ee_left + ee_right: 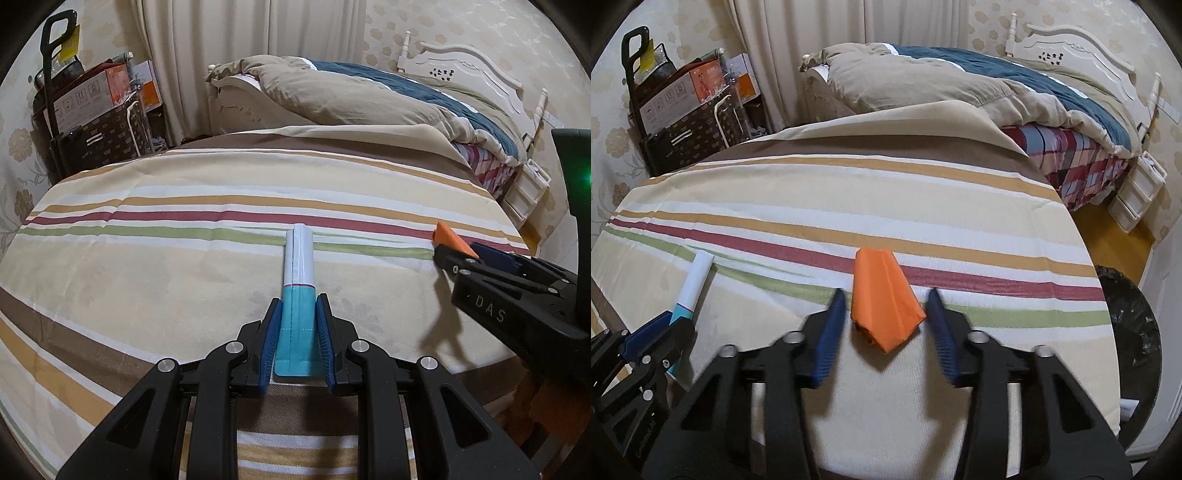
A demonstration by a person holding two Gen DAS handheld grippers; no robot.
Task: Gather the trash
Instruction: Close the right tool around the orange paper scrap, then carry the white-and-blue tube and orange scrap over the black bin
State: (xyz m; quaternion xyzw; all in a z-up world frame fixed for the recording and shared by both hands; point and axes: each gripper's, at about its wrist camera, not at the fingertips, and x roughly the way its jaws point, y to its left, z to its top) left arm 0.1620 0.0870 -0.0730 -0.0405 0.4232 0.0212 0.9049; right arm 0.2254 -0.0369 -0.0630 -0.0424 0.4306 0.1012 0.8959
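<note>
A long folded packet (299, 258), teal at the near end and white at the far end, lies on the striped cloth (147, 221). My left gripper (298, 300) is shut on its teal end, both blue pads pressed against its sides. In the right wrist view a folded orange paper (882, 299) rests on the cloth between the fingers of my right gripper (884, 291). Those jaws stand open, with a gap on the left side of the paper. The packet (696, 277) and left gripper (670, 321) show at the left there; the right gripper (443, 251) and the orange paper (448, 236) show in the left wrist view.
A black-lined bin (1126, 321) stands off the cloth's right edge. Beyond the cloth is a bed (369, 96) with a rumpled quilt. Boxes and a cart (92, 110) fill the far left corner. White drawers (1137, 192) stand by the bed.
</note>
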